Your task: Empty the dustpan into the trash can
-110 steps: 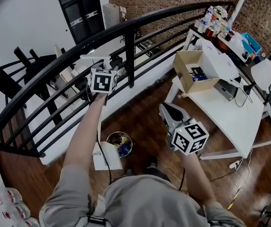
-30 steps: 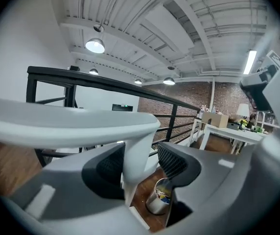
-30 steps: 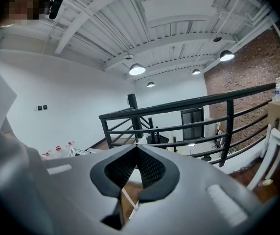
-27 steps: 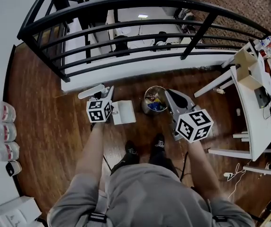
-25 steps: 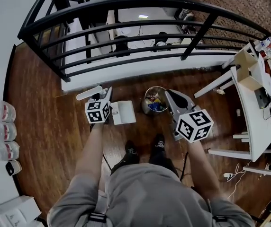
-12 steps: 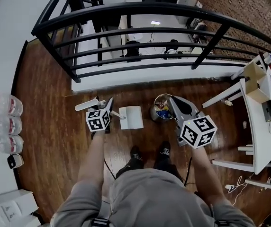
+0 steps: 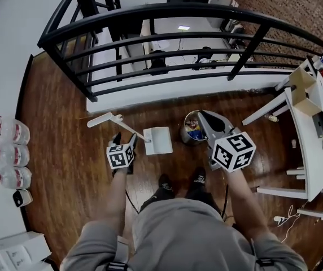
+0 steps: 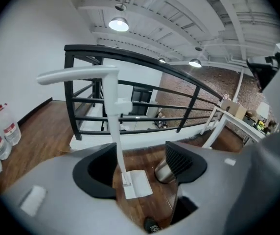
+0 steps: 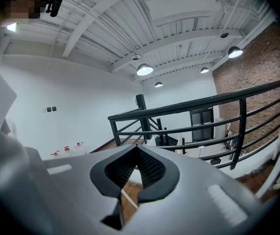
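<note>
The white dustpan [image 7: 157,140] rests on the wood floor, its long handle [image 7: 104,118] slanting up to the left. The round metal trash can [image 7: 192,130], with rubbish inside, stands just right of it. My left gripper [image 7: 124,141] is open a little short of the handle. Its jaws have just been opening and no pad touches anything. In the left gripper view the dustpan [image 8: 138,184] and its pole [image 8: 114,131] show through the wide gap of the left gripper [image 8: 140,163], and the trash can [image 8: 163,173] peeks past the right pad. My right gripper [image 7: 208,121] [image 9: 136,155] is shut and empty over the can's right side.
A black curved railing [image 7: 167,16] runs across the far side, above a drop to a lower floor. Water bottles [image 7: 12,151] line the left wall. A white table [image 7: 314,151] with a cardboard box [image 7: 300,89] stands at the right. The person's shoes [image 7: 165,182] are near the dustpan.
My left gripper has let go of the dustpan handle and drawn back toward the person and lower. The dustpan now stands alone on the floor. The right gripper has barely moved.
</note>
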Available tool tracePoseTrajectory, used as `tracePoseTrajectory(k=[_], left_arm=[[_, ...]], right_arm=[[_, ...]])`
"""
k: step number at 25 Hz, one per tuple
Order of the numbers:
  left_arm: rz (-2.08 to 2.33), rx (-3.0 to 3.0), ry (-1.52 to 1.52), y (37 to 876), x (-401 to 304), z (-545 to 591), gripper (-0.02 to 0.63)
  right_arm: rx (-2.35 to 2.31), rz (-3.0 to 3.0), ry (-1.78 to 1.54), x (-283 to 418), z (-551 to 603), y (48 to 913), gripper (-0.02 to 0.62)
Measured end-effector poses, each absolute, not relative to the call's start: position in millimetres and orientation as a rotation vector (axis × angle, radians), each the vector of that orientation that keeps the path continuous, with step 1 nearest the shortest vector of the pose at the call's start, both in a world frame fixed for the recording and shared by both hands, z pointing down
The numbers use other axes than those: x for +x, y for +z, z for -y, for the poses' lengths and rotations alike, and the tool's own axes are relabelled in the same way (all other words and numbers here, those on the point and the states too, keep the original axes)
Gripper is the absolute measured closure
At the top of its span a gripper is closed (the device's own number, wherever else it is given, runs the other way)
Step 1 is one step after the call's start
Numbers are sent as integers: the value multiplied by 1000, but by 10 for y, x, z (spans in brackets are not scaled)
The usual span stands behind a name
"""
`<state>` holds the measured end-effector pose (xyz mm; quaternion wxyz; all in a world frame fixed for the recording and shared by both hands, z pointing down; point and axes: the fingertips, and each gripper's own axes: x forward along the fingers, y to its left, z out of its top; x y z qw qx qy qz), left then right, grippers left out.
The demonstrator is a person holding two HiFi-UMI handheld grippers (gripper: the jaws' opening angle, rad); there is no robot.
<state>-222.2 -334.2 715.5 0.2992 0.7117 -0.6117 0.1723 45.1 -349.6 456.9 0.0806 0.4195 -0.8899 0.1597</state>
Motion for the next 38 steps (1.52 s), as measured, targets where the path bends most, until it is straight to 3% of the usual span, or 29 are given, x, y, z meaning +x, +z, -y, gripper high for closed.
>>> tracePoseTrajectory(k=[5, 7, 13, 20, 38], left_arm=[[1388, 2120, 352, 6824, -1342, 3224, 530], [1276, 2254, 242, 6421, -973, 3302, 598], [982, 2652, 23, 4941, -102, 3410, 600], [922, 2868, -12, 3840, 255, 3420, 600], [930, 2897, 38, 3493, 464, 3534, 600]], right_arm=[[1295, 2674, 466, 565, 3482, 4484, 595], [1324, 2684, 459, 630, 3473, 4443, 595], [1398, 2734, 391, 819, 3415, 4223, 595], [1429, 2806, 240, 910, 3357, 3877, 595], [1431, 2766, 101, 1004, 3347, 3519, 595]])
